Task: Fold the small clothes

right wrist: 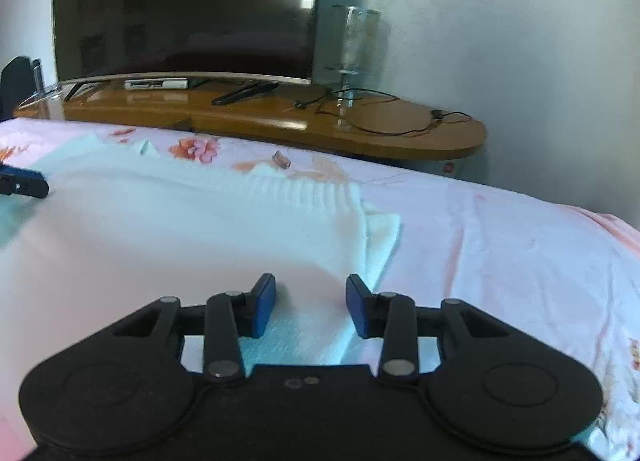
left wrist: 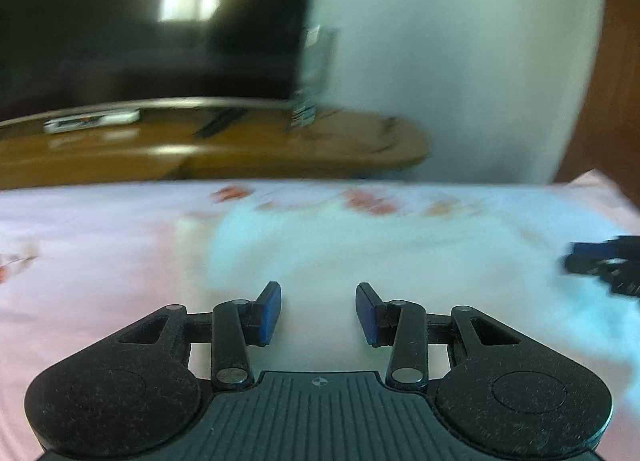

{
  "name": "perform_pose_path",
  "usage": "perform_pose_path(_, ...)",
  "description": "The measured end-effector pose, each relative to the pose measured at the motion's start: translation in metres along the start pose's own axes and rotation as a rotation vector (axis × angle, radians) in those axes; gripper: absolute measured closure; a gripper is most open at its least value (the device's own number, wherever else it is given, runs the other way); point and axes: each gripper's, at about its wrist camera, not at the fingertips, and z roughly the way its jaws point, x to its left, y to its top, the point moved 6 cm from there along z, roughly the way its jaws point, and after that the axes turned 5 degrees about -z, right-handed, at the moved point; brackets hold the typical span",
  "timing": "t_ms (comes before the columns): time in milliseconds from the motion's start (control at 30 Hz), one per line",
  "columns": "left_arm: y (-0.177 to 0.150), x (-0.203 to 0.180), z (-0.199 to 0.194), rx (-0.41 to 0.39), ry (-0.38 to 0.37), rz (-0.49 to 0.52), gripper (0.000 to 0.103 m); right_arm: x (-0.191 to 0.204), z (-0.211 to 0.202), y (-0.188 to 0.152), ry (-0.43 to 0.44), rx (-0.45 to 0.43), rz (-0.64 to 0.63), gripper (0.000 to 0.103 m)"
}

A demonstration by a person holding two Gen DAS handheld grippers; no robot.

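- Hovering over the bed (right wrist: pixel 500 245), we've got the white knit top (right wrist: pixel 192 221) lying flat on the floral sheet.
- Left gripper (left wrist: pixel 318 313) parted, nothing pinched.
- Right gripper (right wrist: pixel 310 305) easing apart, pads clear of the knit.

- A home bedroom, by the look of the furnishings.
- Bed (right wrist: pixel 500 245) in the foreground, covered by a pink sheet with a flower print.
- Large dark television (right wrist: pixel 184 9) on a long wooden stand (right wrist: pixel 400 141) against a plain pale wall (right wrist: pixel 520 41).
- On the stand: a tall clear glass (right wrist: pixel 356 41), a loose black cable (right wrist: pixel 384 117), a remote (right wrist: pixel 244 92).
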Motion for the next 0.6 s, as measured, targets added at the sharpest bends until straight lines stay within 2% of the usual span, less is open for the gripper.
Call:
perform_pose_path(67,-0.008,-0.028,0.004,0.022,-0.036,0.039,0.062,0.032,-0.016,0.010,0.087,-0.063,-0.017,0.064)
perform_pose_path(133,-0.022,-0.049,0.010,0.061,-0.065,0.073,0.062,0.067,-0.011,0.007,0.155,-0.030,-0.059,0.065)
perform_pose_path(200,-0.036,-0.060,0.018,0.086,-0.038,0.132,0.062,0.094,-0.001,-0.005,0.169,0.016,-0.115,0.065)
perform_pose_path(233,-0.039,-0.059,0.017,0.075,-0.028,0.156,0.062,0.098,0.005,-0.012,0.156,0.044,-0.133,0.066)
perform_pose_path(300,-0.038,-0.044,0.010,0.072,-0.022,0.142,0.062,0.083,0.008,-0.021,0.120,0.044,-0.097,0.066)
perform_pose_path(433,-0.035,-0.015,-0.020,0.051,0.071,0.137,0.062,0.050,-0.011,-0.025,0.060,0.075,-0.024,0.068)
perform_pose_path(500,-0.040,-0.025,-0.038,0.032,0.057,0.131,0.062,0.058,-0.033,-0.020,0.095,0.036,-0.024,0.065)
perform_pose_path(600,-0.054,-0.058,-0.056,0.009,0.028,0.156,0.062,0.096,-0.055,-0.019,0.152,-0.012,-0.066,0.065)
